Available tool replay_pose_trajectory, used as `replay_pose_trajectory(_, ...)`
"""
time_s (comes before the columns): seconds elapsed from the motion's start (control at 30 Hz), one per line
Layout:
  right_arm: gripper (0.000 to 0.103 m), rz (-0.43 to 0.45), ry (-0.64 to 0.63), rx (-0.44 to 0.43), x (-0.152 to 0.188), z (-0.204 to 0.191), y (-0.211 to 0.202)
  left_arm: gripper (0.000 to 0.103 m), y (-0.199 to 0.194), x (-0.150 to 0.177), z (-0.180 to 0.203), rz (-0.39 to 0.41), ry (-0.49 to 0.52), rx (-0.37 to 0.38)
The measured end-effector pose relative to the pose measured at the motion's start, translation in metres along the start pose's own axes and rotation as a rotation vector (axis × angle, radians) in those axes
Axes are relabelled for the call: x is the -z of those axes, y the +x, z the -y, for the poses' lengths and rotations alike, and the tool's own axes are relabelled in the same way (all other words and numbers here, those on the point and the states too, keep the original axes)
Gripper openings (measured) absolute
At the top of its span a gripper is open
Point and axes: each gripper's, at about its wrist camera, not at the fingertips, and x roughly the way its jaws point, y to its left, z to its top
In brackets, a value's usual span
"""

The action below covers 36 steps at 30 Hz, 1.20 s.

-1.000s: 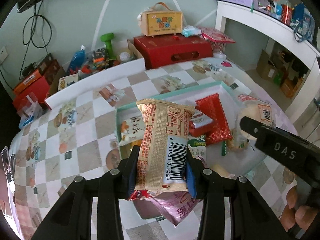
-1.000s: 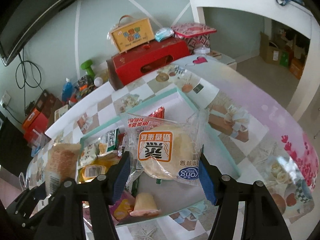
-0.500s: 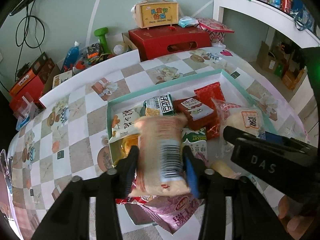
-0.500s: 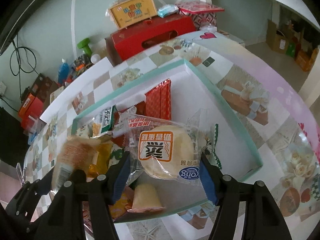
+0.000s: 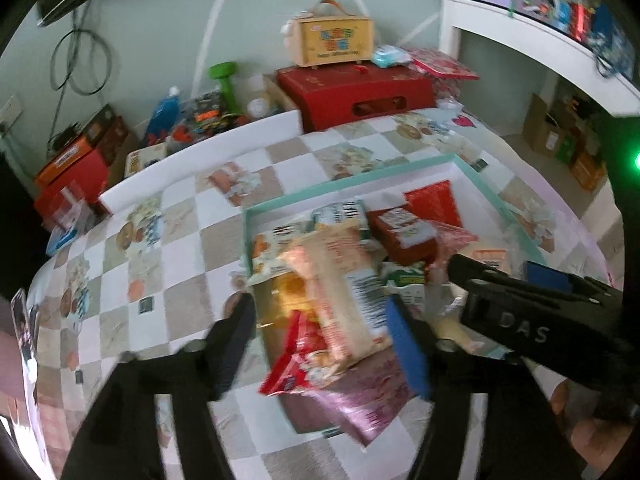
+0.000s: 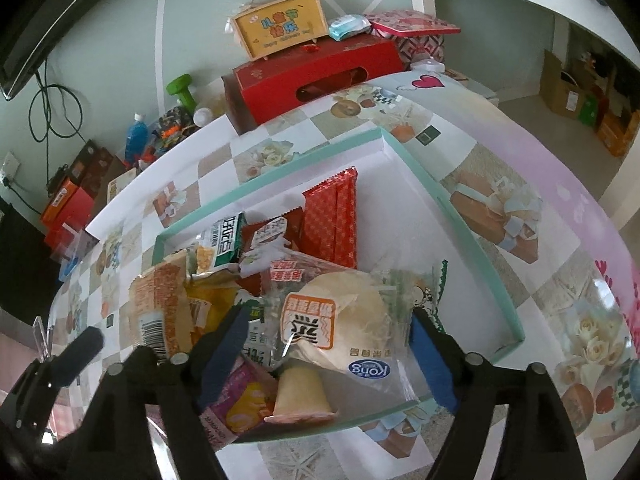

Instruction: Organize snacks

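A teal-rimmed white tray (image 6: pixel 472 236) on the checked table holds several snack packs. My left gripper (image 5: pixel 324 344) is open; the tan barcode cracker pack (image 5: pixel 344 292) lies loose between its fingers, at the tray's near left; it also shows in the right wrist view (image 6: pixel 162 312). My right gripper (image 6: pixel 326 356) stands wide around the clear pack with the round pastry (image 6: pixel 340 320), which rests on the pile in the tray. A long red wrapper (image 6: pixel 330 220) lies farther back in the tray.
A pink pack (image 5: pixel 360 400) and a red pack (image 5: pixel 296 356) lie at the tray's near edge. A jelly cup (image 6: pixel 300 396) sits in the tray's near corner. A red box (image 6: pixel 316 76) with a yellow case stands behind the table.
My left gripper opened and let go of the cracker pack, which dropped onto the tray's near left. My right gripper opened and the pastry pack settled onto the pile.
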Motion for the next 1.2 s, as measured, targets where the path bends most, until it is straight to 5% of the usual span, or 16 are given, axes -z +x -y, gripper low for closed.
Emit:
replay_pose_trajectory(0.13,0.102,0.022,-0.022,-0.002,0.001,-0.006,-0.004,0.078,-0.005,0.002,-0.03,-0.002,-0.09,-0.066)
replay_pose_trajectory(0.27,0.103,0.054,-0.057,-0.007,0.002,-0.017,-0.011,0.094,-0.008,0.011,-0.065,0.003,-0.206,-0.124)
replay_pose_trajectory(0.43,0.103,0.079,-0.098,-0.004,0.007,-0.031,-0.018,0.1,-0.011,0.032,-0.095,0.003,-0.294,-0.222)
replay_pose_trajectory(1.2,0.103,0.096,-0.26,-0.06,0.081,-0.076,-0.052,0.103,-0.036,0.11,-0.109,-0.092,-0.337,-0.273)
